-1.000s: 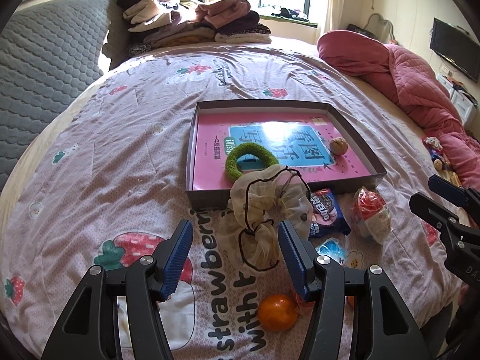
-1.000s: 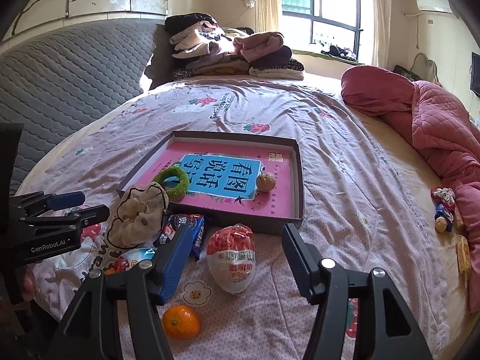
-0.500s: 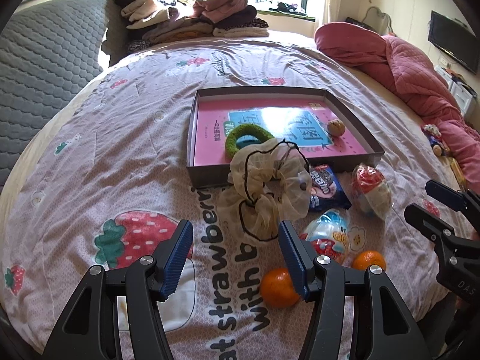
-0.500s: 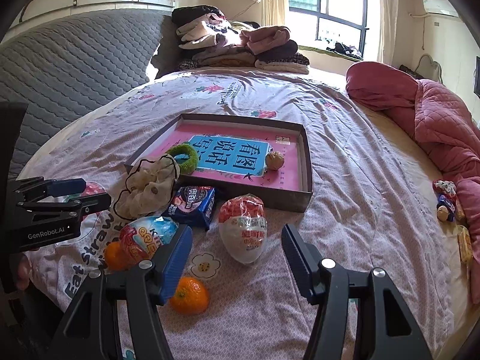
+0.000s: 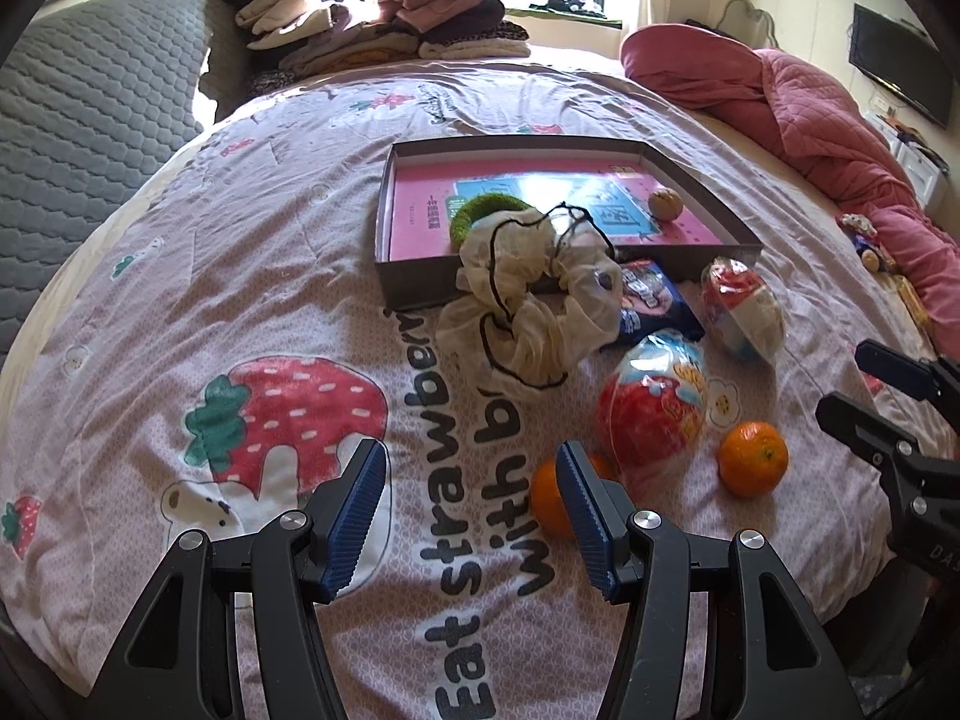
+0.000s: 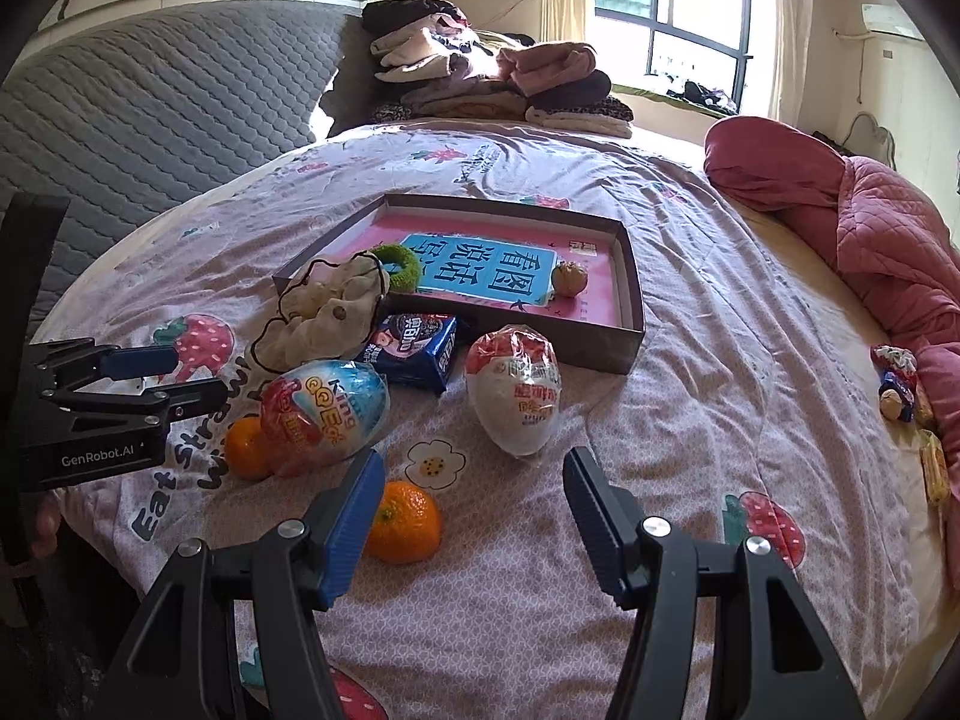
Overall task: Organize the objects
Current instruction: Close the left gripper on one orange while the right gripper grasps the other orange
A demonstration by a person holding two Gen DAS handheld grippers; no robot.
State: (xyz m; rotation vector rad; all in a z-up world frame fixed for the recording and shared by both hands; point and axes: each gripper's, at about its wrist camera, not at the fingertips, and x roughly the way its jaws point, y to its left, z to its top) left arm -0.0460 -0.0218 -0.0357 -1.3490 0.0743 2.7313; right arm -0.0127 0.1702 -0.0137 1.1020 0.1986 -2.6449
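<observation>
A shallow grey box [image 5: 414, 291] with a pink book in it lies mid-bed and holds a green hair ring [image 5: 474, 213] and a small brown ball [image 5: 666, 203]. A cream scrunchie [image 5: 528, 306] drapes over its front wall. In front lie a blue biscuit packet [image 6: 414, 348], a red-and-blue egg toy [image 6: 324, 414], a white egg toy [image 6: 516, 396] and two oranges [image 6: 405, 522] [image 6: 246, 447]. My left gripper [image 5: 471, 462] hovers open over the sheet, left of one orange [image 5: 549, 498]. My right gripper [image 6: 474, 468] is open, below the white egg.
Folded clothes [image 5: 384, 24] are stacked at the far end beside a grey quilted headboard [image 6: 150, 120]. A pink quilt [image 6: 864, 240] is heaped along the right side, with small toys [image 6: 897, 384] at its foot. The strawberry-print sheet [image 5: 180, 300] left of the box is bare.
Both grippers have drawn back toward the near edge of the bed and sunk a little. The red-and-blue egg and both oranges have come into view. The jaws stand as wide as before.
</observation>
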